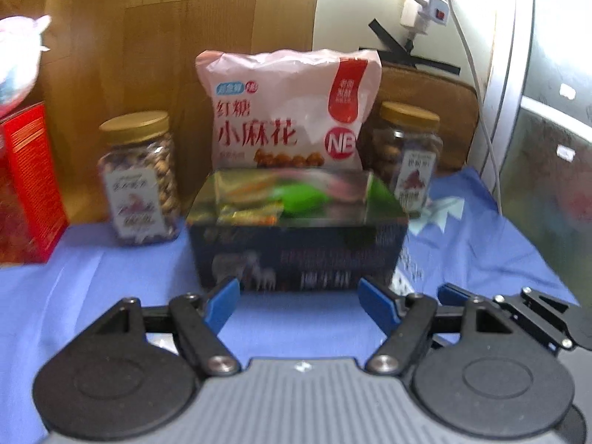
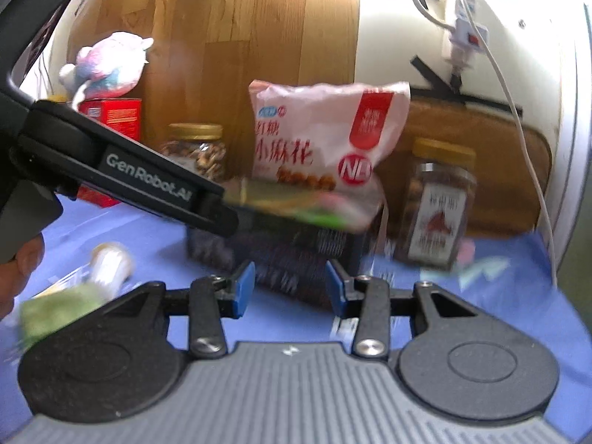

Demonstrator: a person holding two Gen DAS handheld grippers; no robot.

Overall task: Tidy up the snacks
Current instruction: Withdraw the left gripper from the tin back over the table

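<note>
A dark open box (image 1: 296,255) sits on the blue cloth and holds small snack packets, one green (image 1: 301,196). A pink snack bag (image 1: 288,107) stands behind it, between two gold-lidded jars (image 1: 138,181) (image 1: 407,151). My left gripper (image 1: 298,305) is open and empty just in front of the box. My right gripper (image 2: 290,290) is open and empty, close to the box's front (image 2: 292,255). The left gripper's black body (image 2: 122,174) crosses the right wrist view toward the box. The pink bag (image 2: 325,137) and jars (image 2: 198,148) (image 2: 438,199) show there too.
A red carton (image 1: 27,181) stands at the left with a plush toy (image 2: 107,63) on top. Loose snacks, one green (image 2: 55,314) and one pale (image 2: 109,262), lie on the cloth at the left. A wooden panel (image 1: 148,37) and a power strip with cables (image 1: 425,3) are behind.
</note>
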